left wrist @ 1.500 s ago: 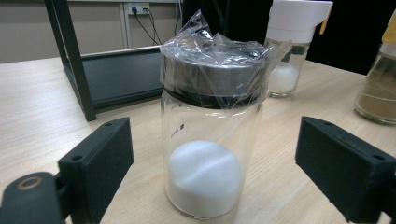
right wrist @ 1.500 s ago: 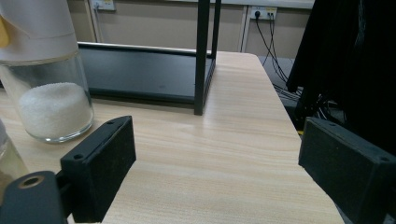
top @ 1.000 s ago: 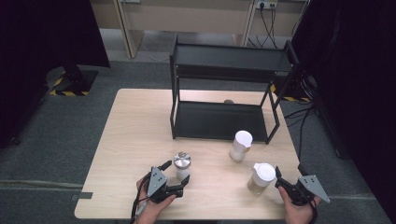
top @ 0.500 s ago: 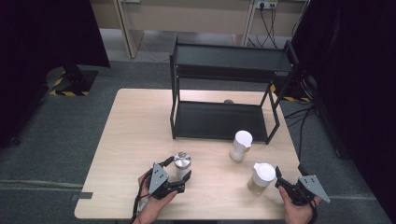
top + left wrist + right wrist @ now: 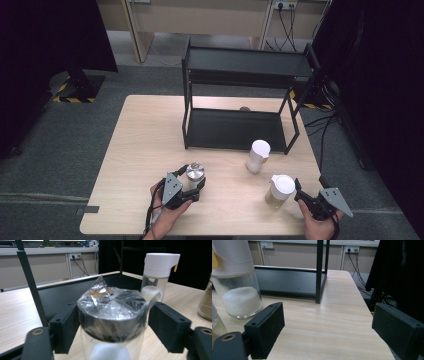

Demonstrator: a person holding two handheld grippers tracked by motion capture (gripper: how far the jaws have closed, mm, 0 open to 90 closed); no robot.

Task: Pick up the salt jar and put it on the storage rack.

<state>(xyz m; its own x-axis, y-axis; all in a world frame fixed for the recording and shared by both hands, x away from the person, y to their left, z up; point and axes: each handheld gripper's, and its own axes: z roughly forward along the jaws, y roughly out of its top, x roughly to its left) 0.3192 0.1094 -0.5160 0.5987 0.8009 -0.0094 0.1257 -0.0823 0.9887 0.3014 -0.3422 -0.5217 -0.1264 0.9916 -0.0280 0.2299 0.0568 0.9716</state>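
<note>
glass jar (image 5: 112, 322) | upright; metal lid under crinkled clear film; white contents; near table's front edge

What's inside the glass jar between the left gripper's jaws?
White granules sit low in the glass jar. Crinkled plastic wrap covers the metal lid, hiding the contents' top.

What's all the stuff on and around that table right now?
Table: one, light wood, centre.
Rack: one, black, two shelves, table's far side.
Foil-capped jar: one, clear glass with white powder, between the left gripper's jaws.
White-lidded jar: one, white grains, before the rack.
Tan-filled jar: one, white lid, near right.
Left gripper: one, black, jaws beside the jar.
Right gripper: one, black, open, near right.
</note>
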